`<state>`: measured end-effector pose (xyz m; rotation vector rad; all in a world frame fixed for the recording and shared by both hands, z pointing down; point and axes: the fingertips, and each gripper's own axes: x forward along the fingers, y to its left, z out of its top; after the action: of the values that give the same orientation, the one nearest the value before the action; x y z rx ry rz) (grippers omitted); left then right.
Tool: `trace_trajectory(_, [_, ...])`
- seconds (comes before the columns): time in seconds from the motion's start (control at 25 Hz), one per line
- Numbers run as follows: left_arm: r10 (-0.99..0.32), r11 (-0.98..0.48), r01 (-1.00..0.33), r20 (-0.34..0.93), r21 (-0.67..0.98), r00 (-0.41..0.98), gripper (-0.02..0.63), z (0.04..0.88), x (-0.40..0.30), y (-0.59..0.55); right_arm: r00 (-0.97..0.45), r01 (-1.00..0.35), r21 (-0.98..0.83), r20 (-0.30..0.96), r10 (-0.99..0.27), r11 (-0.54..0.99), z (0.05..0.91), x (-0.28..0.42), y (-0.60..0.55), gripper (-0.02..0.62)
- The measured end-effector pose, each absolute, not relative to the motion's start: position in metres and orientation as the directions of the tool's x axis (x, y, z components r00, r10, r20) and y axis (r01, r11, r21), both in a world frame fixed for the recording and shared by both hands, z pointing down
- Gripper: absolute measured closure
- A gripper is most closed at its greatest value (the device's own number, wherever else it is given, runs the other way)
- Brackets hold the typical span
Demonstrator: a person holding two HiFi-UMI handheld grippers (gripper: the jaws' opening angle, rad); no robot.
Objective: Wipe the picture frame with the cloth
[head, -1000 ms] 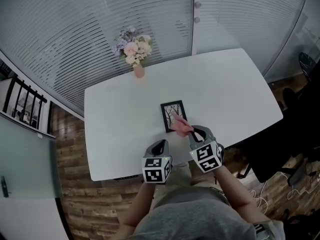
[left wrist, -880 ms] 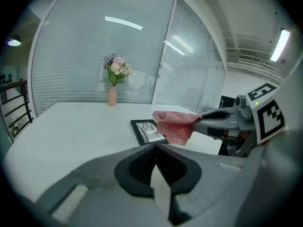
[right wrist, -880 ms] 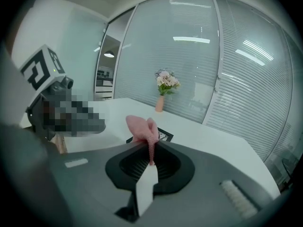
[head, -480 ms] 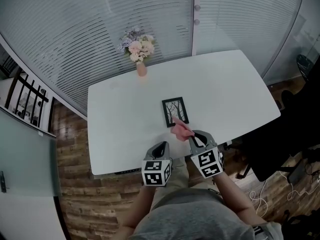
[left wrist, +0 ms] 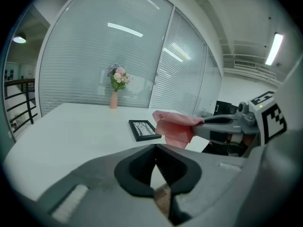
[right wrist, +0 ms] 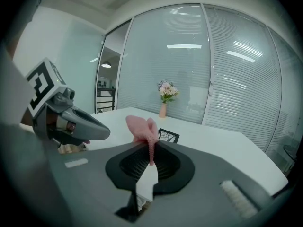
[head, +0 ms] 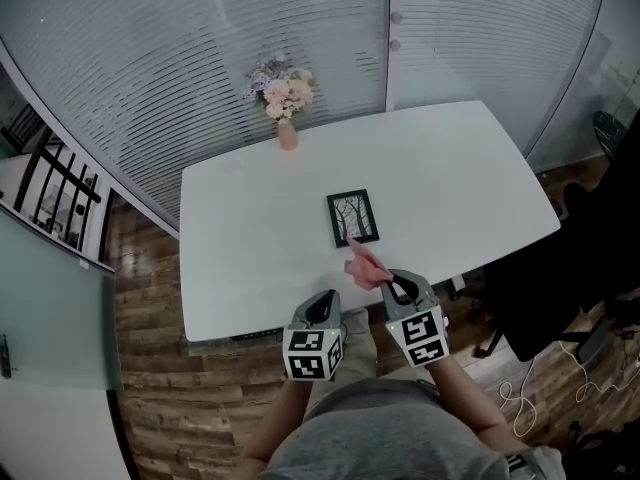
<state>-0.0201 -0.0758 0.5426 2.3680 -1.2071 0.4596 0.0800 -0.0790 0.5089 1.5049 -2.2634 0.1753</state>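
A small black picture frame (head: 352, 218) lies flat on the white table (head: 250, 228), showing a tree drawing. My right gripper (head: 393, 282) is shut on a pink cloth (head: 365, 265), which hangs just short of the frame's near edge, above the table's front rim. In the right gripper view the cloth (right wrist: 141, 127) bunches up from the closed jaws (right wrist: 151, 151), with the frame (right wrist: 168, 136) beyond it. My left gripper (head: 324, 299) is shut with nothing in it, at the table's front edge left of the cloth. The left gripper view shows the frame (left wrist: 143, 129) and cloth (left wrist: 173, 129) ahead to the right.
A pink vase of flowers (head: 286, 103) stands at the table's far edge against a glass wall with blinds. Wooden floor (head: 150, 388) lies to the left and below the table. A dark chair (head: 560, 268) and cables are at the right.
My right gripper has drawn back toward me with the cloth, which has come off the frame's near part. The left gripper has also pulled back slightly.
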Motion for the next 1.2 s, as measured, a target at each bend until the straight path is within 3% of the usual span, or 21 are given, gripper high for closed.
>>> trace_trajectory(1.2, [-0.681, -0.525, -0.819, 0.462, 0.232, 0.568, 0.604, 0.538, -0.023, -0.072, -0.346, -0.901, 0.113, 0.399, -0.849, 0.419, 0.51, 0.075, -0.068, 0.58])
